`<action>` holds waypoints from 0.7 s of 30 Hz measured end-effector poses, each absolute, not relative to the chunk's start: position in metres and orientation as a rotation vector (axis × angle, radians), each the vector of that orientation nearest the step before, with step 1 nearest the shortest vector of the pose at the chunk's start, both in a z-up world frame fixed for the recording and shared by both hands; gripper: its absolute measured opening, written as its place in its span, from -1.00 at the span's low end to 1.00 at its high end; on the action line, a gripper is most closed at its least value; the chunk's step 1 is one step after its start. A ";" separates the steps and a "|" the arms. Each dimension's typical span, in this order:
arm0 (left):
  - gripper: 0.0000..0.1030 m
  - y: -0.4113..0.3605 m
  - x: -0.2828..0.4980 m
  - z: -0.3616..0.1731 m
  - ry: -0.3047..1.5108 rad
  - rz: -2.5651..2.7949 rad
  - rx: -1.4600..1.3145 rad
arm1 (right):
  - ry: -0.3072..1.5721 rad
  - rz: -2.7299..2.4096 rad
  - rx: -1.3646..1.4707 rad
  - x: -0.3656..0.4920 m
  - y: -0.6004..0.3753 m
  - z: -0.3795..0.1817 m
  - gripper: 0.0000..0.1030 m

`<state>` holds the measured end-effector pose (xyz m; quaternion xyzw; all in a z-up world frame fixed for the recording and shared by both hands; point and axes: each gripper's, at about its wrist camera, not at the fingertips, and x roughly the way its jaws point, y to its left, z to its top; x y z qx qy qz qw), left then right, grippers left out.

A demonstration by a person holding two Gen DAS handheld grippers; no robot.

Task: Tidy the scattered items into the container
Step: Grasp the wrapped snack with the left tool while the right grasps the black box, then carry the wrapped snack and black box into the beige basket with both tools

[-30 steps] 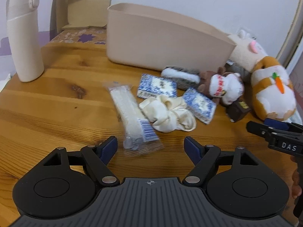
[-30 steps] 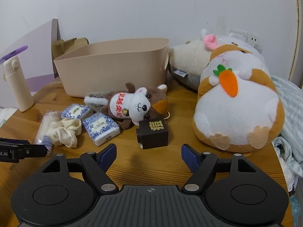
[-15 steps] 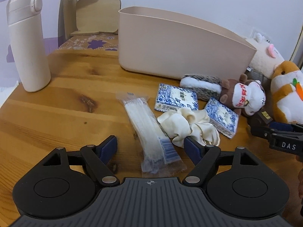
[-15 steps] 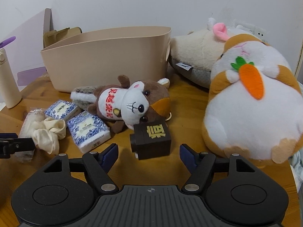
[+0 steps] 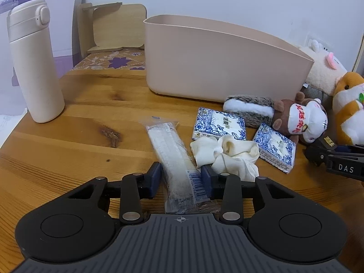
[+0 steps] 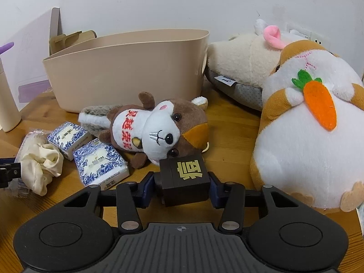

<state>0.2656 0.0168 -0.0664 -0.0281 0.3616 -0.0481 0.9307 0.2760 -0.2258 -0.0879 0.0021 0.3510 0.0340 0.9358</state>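
Both sets of jaws have just been closing: left gripper (image 5: 180,179) now pinches the packet (image 5: 174,159), right gripper (image 6: 182,185) clamps the dark box (image 6: 185,179). A scrunchie (image 5: 227,157) touches the packet; a plush squirrel (image 6: 159,132) leans on the box. The tub (image 6: 127,72) stands behind, well apart.

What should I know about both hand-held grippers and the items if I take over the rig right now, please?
Left hand-held gripper: jaws just closed onto the clear packet.
Right hand-held gripper: jaws just closed onto the dark box.
Both items remain on the table.
Done: nothing visibly in the beige container.
Left: two tissue packs, cream scrunchie, small plush.
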 end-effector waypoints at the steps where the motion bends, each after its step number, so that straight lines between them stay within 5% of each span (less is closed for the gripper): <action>1: -0.29 0.017 0.265 -0.066 0.741 -0.098 -0.059 | 0.716 0.070 0.001 0.275 -0.226 -0.088 -0.14; 21: -0.50 0.034 0.235 -0.043 0.728 -0.085 -0.093 | 0.675 0.125 0.023 0.246 -0.220 -0.059 -0.14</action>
